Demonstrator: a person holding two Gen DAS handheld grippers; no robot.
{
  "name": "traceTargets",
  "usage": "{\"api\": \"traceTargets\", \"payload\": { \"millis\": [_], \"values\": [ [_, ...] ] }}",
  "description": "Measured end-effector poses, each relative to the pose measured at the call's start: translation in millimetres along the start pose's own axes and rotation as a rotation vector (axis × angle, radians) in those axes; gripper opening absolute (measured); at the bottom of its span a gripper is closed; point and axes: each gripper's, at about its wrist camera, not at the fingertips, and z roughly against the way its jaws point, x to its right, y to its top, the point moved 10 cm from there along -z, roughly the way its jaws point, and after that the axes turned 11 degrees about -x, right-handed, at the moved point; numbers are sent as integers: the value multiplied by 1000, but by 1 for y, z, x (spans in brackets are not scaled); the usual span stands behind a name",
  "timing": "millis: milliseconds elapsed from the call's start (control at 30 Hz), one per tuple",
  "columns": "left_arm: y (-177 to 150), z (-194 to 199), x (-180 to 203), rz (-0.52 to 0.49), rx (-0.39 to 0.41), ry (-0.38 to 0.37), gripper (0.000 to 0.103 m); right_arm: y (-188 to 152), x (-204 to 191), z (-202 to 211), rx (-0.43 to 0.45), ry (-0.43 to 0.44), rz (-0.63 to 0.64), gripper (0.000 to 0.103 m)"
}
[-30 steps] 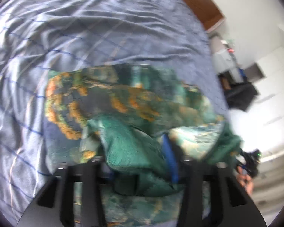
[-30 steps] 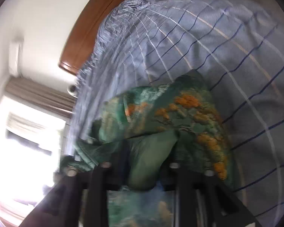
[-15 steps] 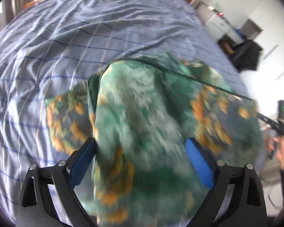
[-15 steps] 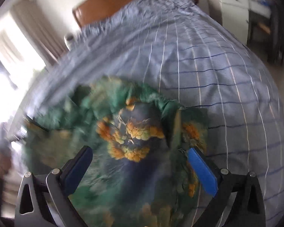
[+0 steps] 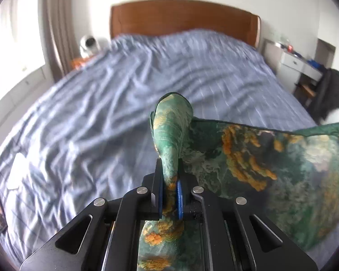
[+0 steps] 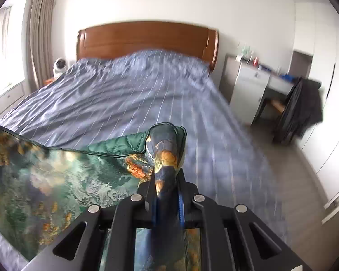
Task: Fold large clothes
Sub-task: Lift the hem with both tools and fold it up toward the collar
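Observation:
The garment [image 5: 271, 158] is a large green cloth with orange and cream print. My left gripper [image 5: 169, 178] is shut on one of its corners, and the cloth stretches off to the right, held up above the bed. My right gripper [image 6: 166, 180] is shut on another corner of the garment [image 6: 56, 180], which spreads to the left in that view. The cloth hangs taut between the two grippers over the near end of the bed.
The bed [image 5: 124, 90] has a wrinkled blue striped cover and a wooden headboard [image 6: 147, 38]. A white nightstand [image 6: 250, 85] and a chair draped with a dark jacket [image 6: 302, 110] stand to the right. A small white fan [image 6: 60, 66] sits at the bed's left.
Both grippers opened, then shut on the garment's corners and lifted it off the bed. The views swung up from the bedcover to face the headboard.

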Motion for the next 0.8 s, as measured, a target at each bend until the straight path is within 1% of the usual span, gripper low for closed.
{"api": "traceTargets", "payload": {
  "millis": [33,67,100,133,167,200,233,300,333,400,500,567,700,800],
  "values": [
    [1,-12,2,-14,17,43,7,6,1,-7,12,-20,-1,13],
    [-3,-30,2,-30,16,91,7,7,2,-18,10,-40,3,13],
    [-11,-45,2,-36,-1,118,7,2,2,-38,-13,-62,8,13],
    [-23,-68,1,-31,-37,134,7,-4,1,-52,-37,-74,10,13],
    [-38,-91,-3,-21,-76,139,8,-18,-2,-75,-84,-85,18,13],
    [-51,-107,-5,-20,-98,147,9,-29,-5,-92,-118,-92,27,13],
    [-67,-122,-7,-29,-93,158,9,-46,-7,-111,-158,-100,38,13],
    [-77,-127,-6,-28,-50,163,10,-75,-15,-139,-196,-74,39,13],
    [-77,-128,-7,-27,-32,166,11,-83,-18,-147,-199,-71,33,13],
    [-77,-130,-8,-20,-26,149,13,-93,-18,-156,-189,-55,1,13],
    [-80,-134,-14,18,-24,95,14,-98,-15,-167,-191,-1,-57,14],
    [-81,-135,-8,21,-24,90,14,-101,-15,-173,-203,24,-75,14],
    [-79,-137,-5,21,-21,89,14,-101,-20,-181,-207,13,-71,16],
    [-79,-137,-5,22,-22,88,14,-102,-19,-183,-206,28,-83,17]
  ]
}}
